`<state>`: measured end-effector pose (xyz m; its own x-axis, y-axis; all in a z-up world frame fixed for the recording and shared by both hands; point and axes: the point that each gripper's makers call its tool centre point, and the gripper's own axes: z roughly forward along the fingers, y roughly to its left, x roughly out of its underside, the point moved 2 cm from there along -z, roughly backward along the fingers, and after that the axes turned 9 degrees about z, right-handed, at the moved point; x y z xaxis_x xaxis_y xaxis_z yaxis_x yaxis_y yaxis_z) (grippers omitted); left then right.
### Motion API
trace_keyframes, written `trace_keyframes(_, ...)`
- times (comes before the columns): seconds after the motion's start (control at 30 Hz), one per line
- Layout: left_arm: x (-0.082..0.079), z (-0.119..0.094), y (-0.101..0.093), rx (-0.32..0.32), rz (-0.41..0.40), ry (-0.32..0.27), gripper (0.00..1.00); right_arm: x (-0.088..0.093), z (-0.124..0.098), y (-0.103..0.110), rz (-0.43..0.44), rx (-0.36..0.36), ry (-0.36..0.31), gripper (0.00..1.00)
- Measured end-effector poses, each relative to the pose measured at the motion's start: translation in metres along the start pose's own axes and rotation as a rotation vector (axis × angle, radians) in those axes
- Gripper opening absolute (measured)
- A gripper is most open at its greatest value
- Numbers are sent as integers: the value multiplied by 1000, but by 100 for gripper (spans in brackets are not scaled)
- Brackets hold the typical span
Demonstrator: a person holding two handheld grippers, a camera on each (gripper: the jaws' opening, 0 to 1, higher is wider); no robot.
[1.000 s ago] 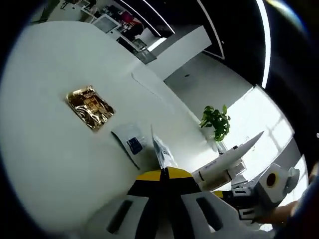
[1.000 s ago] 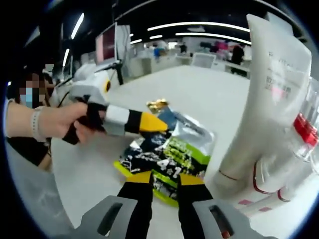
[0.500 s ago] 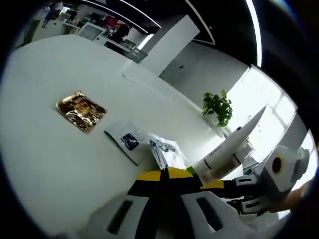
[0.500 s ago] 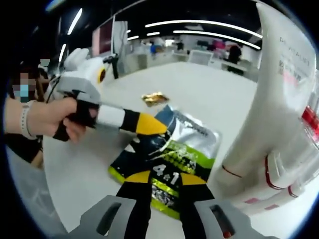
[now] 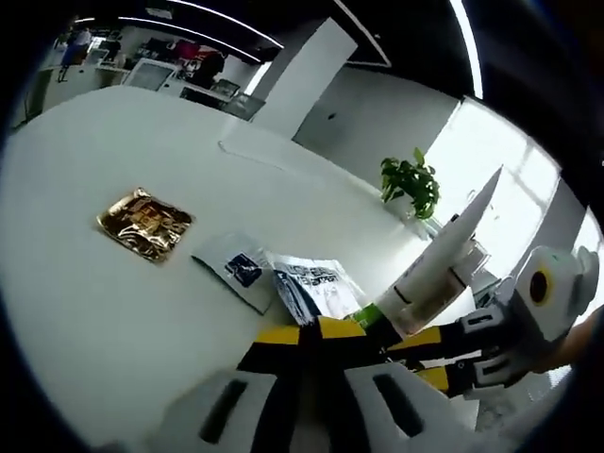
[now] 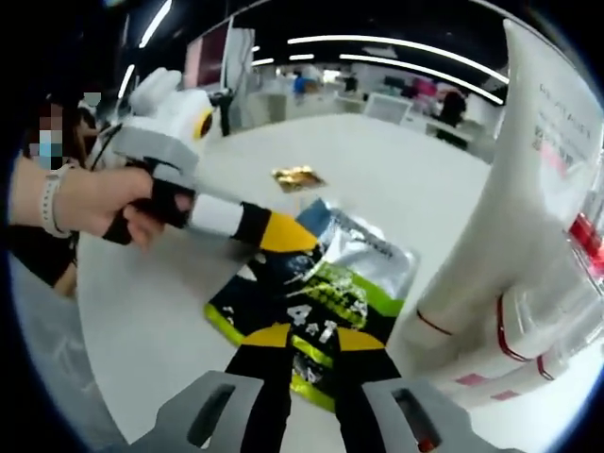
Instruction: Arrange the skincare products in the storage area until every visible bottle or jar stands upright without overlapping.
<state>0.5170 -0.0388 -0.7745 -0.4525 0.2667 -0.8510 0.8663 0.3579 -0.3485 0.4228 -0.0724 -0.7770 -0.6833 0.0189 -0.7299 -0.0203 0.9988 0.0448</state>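
The white bench [image 5: 113, 311] is the largest thing in both views and carries everything else. On it, at the right of the right gripper view, stands a tall white tube [image 6: 528, 217], upright on its cap, with a second white tube [image 6: 528, 368] with red trim leaning low just beside it; how many more containers sit behind them I cannot tell. In the left gripper view one white tube [image 5: 444, 264] shows, standing upright near the right tongs.

Three flat sachets lie on the bench. The largest is a black-and-green sachet [image 6: 330, 293] with a silver top, lying flat in the middle of the right gripper view; in the left gripper view it shows as black and white print [image 5: 311, 288]. Touching its far edge is a pale sachet with a blue label [image 5: 241, 269]. Well apart from both lies a gold foil sachet [image 5: 143, 222], seen small in the right gripper view [image 6: 297, 176].

The left tongs [image 6: 300, 247], held by a person's hand [image 6: 90, 203], have their yellow-and-black tips closed together on the black-and-green sachet's upper edge; in their own view the tips [image 5: 311, 335] meet with no gap. The right tongs [image 6: 304, 342] stand slightly apart over the sachet's near edge, and whether they grip it I cannot tell.

A potted plant [image 5: 411, 184] stands at the bench's far side.
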Motion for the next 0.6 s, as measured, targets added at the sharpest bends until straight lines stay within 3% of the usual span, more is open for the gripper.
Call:
trace_keyframes(0.43,-11,-11,3,-47,91,-15,20,0,1,0,-17,-4,0,9)
trace_keyframes(0.6,-15,-14,0,-45,115,-17,21,0,1,0,-22,-8,2,9)
